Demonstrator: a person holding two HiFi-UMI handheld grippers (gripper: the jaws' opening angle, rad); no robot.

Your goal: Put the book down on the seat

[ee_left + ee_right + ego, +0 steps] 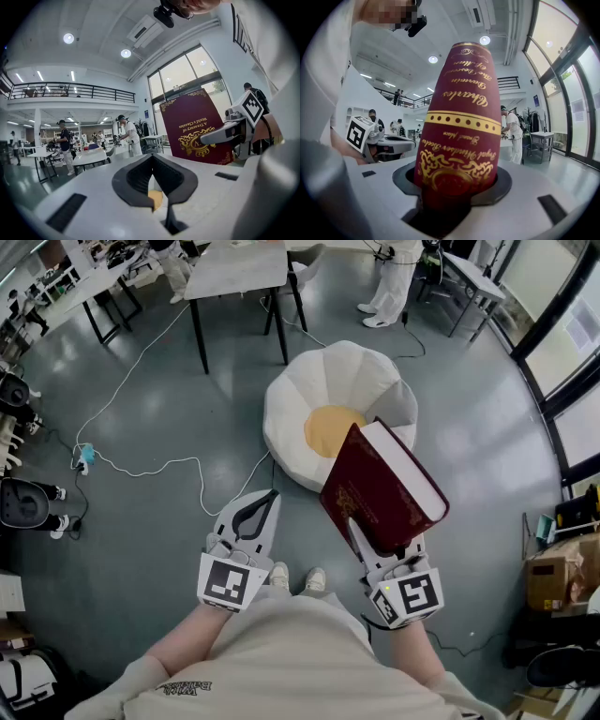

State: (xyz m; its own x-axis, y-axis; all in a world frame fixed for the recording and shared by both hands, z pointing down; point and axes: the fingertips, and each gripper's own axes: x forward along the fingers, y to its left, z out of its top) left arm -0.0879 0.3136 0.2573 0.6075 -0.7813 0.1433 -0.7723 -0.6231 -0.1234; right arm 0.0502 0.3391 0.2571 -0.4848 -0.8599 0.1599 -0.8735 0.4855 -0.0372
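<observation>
Fingers first: in the head view the fingers (360,538) of the right gripper (373,545) are seen clamped on the near end of the book (380,486). They're spread fairly wide because a thick hardback is pinched between them. The book is held up in the air on the near side of the seat (300,395), its long axis running from the jaws away toward the seat, so its far end is lined up over the seat's near right edge. The yellow centre (330,430) of the seat is found just ahead and a bit left of that far end. The left gripper (266,499) is parked short of the seat too, lower and left of the book, with its fingers drawn together on nothing. In the left gripper view the dark pads are seen meeting at their tips with only a sliver of yellow seat showing through the gap, and the maroon cover is stood up off to the right with the other gripper on it. In the right gripper view the spine is seen seated right between the jaws, rising straight away from the camera, gold lettering upside down. So the right hand is judged the nearer one by far. A reach forward and slightly left, plus a tip of the far end downward, is probably what's called for.
</observation>
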